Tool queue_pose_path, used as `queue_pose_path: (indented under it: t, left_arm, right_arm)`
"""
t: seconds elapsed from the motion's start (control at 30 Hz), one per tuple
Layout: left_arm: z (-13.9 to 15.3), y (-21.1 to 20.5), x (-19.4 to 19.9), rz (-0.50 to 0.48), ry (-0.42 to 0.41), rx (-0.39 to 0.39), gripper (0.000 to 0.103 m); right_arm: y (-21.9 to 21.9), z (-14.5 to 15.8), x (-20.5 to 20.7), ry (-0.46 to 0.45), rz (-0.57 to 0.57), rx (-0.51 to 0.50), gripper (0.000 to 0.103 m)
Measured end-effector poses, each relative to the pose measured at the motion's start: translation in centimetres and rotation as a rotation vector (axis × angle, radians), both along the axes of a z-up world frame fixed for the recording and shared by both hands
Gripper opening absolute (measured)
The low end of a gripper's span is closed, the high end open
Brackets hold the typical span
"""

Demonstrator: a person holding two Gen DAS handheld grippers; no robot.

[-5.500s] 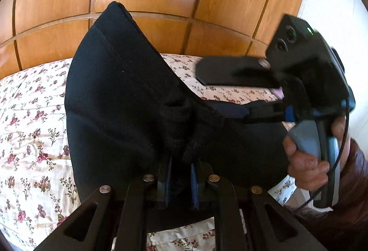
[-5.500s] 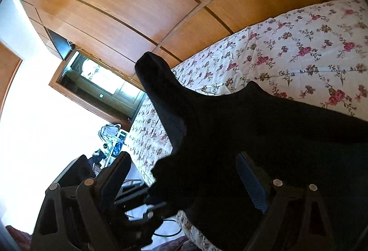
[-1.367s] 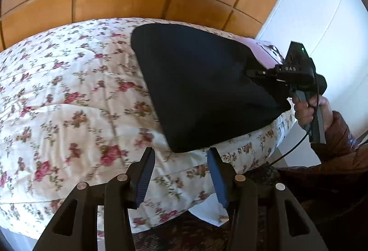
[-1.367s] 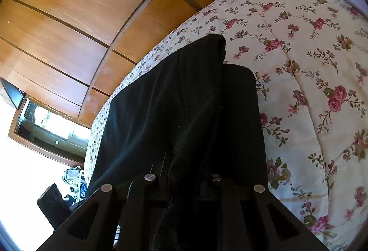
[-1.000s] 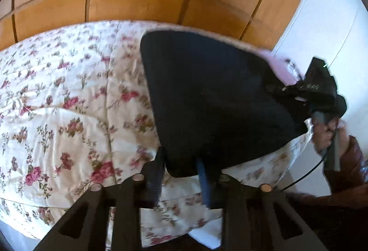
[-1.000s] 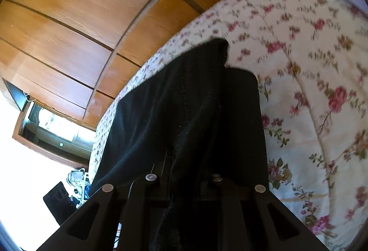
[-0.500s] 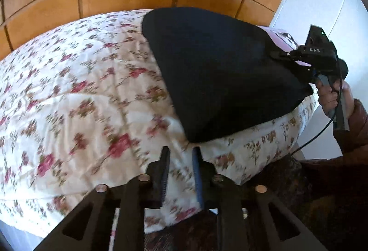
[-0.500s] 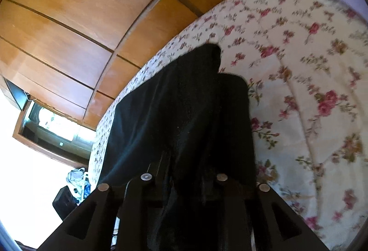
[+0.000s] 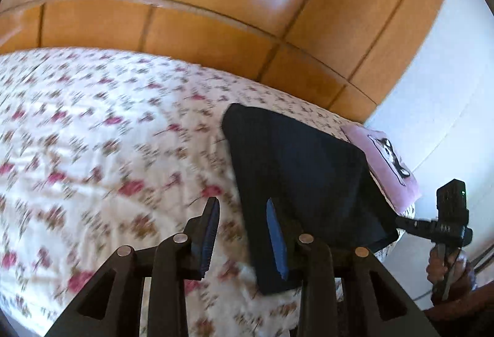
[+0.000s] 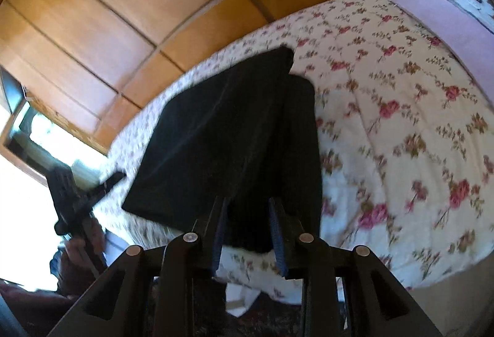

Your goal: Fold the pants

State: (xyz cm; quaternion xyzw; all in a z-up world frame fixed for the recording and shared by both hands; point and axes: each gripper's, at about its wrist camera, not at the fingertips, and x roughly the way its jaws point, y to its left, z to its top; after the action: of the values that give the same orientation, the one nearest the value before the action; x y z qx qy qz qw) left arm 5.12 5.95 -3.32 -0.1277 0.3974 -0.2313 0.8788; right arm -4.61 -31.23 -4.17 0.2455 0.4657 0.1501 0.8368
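Blur and cut-offs around my tongs

Left of my left tongs (image 9: 242, 233) the bedspread (image 9: 92, 157) smears; the pillow (image 10: 447, 6) runs off-frame, far right of my right tongs.

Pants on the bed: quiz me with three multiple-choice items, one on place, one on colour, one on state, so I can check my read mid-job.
1. Where do the pants lie?
A. on the floral bedspread, near its edge
B. on the pink pillow
C. on the floor

2. What colour are the pants?
A. beige
B. black
C. red

3. How do the pants lie?
A. hanging in the air from both tongs
B. spread out full length
C. folded into a flat stack

Answers:
1 A, flowered cover shows around them, and the pink pillow sits apart beyond.
2 B, both views show plain dark cloth.
3 C, the right wrist view shows layered edges. The left tongs and right tongs are opening, with no pad pressing the cloth.
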Motion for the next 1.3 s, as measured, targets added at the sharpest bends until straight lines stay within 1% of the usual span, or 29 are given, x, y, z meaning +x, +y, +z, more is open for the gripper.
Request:
queue_pose_path:
  t: [0.07, 0.1, 0.13, 0.2, 0.27, 0.3, 0.33, 0.4, 0.47, 0.5, 0.53, 0.6, 0.67, 0.7, 0.73, 0.77, 0.83, 0.9, 0.97, 1.07, 1.3]
  left_arm:
    - [-0.2, -1.3, 0.5, -0.034, 0.001, 0.006, 0.032]
    - [-0.3, -2.3, 0.6, -0.057, 0.005, 0.016, 0.032]
    - [-0.4, -2.9, 0.6, -0.072, 0.005, 0.027, 0.032]
    - [-0.8, -4.4, 0.3, -0.105, 0.001, 0.094, 0.032]
    - [-1.1, -4.9, -0.6, -0.107, -0.013, 0.133, 0.032]
    - [-1.4, -5.0, -0.7, -0.103, -0.008, 0.139, 0.032]
    - [-1.9, -5.0, -0.7, -0.096, 0.008, 0.141, 0.033]
    - [-2.7, -4.9, -0.6, -0.079, 0.03, 0.134, 0.038]
    - [-3.0, -4.8, -0.7, -0.067, 0.03, 0.124, 0.04]
    - [-3.0, -4.7, -0.7, -0.058, 0.031, 0.124, 0.043]
    - [-3.0, -4.7, -0.5, -0.051, 0.03, 0.131, 0.047]
    - [-2.7, -4.7, -0.8, -0.036, 0.026, 0.151, 0.05]
    - [-2.3, -5.0, -1.0, -0.024, 0.013, 0.171, 0.05]
    - [-1.9, -5.2, -1.2, -0.015, -0.002, 0.194, 0.05]
    - [-1.7, -5.4, -1.4, -0.008, -0.012, 0.21, 0.049]
    - [-1.5, -5.4, -1.5, 0.0, -0.021, 0.224, 0.049]
    - [-1.1, -5.6, -1.7, 0.007, -0.031, 0.249, 0.049]
    - [-0.9, -5.7, -1.7, 0.024, -0.034, 0.264, 0.049]
    - [-0.8, -5.6, -1.6, 0.043, -0.034, 0.268, 0.049]
    - [-0.6, -5.4, -1.6, 0.064, -0.04, 0.271, 0.049]
    - [0.0, -5.4, -1.1, 0.097, -0.059, 0.294, 0.049]
  right_arm:
    - [0.5, -0.4, 0.2, 0.005, -0.015, -0.062, 0.021]
    - [0.7, -0.4, 0.3, 0.002, -0.012, -0.074, 0.014]
    - [0.9, -0.1, 0.2, -0.005, -0.009, -0.09, 0.012]
    - [1.1, 0.5, -0.1, -0.02, 0.006, -0.141, 0.011]
    - [1.2, 0.0, -0.1, -0.003, 0.021, -0.176, 0.01]
    - [1.3, -0.8, 0.0, 0.011, 0.028, -0.206, 0.01]
    - [1.3, -1.4, 0.1, 0.019, 0.031, -0.215, 0.01]
    - [0.9, -2.2, 0.0, 0.013, 0.022, -0.189, 0.01]
    - [0.7, -2.1, -0.1, 0.01, 0.02, -0.184, 0.01]
    - [0.9, -1.9, -0.2, 0.006, 0.028, -0.198, 0.01]
    - [1.1, -1.8, -0.2, 0.002, 0.034, -0.211, 0.01]
    - [1.2, -1.6, -0.4, 0.002, 0.036, -0.219, 0.01]
    - [1.1, -1.3, -0.3, 0.008, 0.027, -0.201, 0.011]
    - [1.0, -1.2, -0.2, 0.012, 0.024, -0.188, 0.012]
    - [0.8, -0.9, -0.2, 0.016, 0.021, -0.168, 0.017]
    - [0.6, -0.6, -0.1, 0.018, 0.013, -0.156, 0.019]
    - [0.0, 0.3, 0.0, 0.006, -0.011, -0.148, 0.035]
    - [-0.5, 1.3, 0.2, -0.018, -0.04, -0.144, 0.042]
    - [-0.4, 2.5, 0.7, -0.057, -0.057, -0.142, 0.043]
    - [0.7, 3.7, 2.3, -0.107, -0.047, -0.151, 0.043]
    - [4.2, 4.2, 7.2, -0.156, 0.0, -0.131, 0.043]
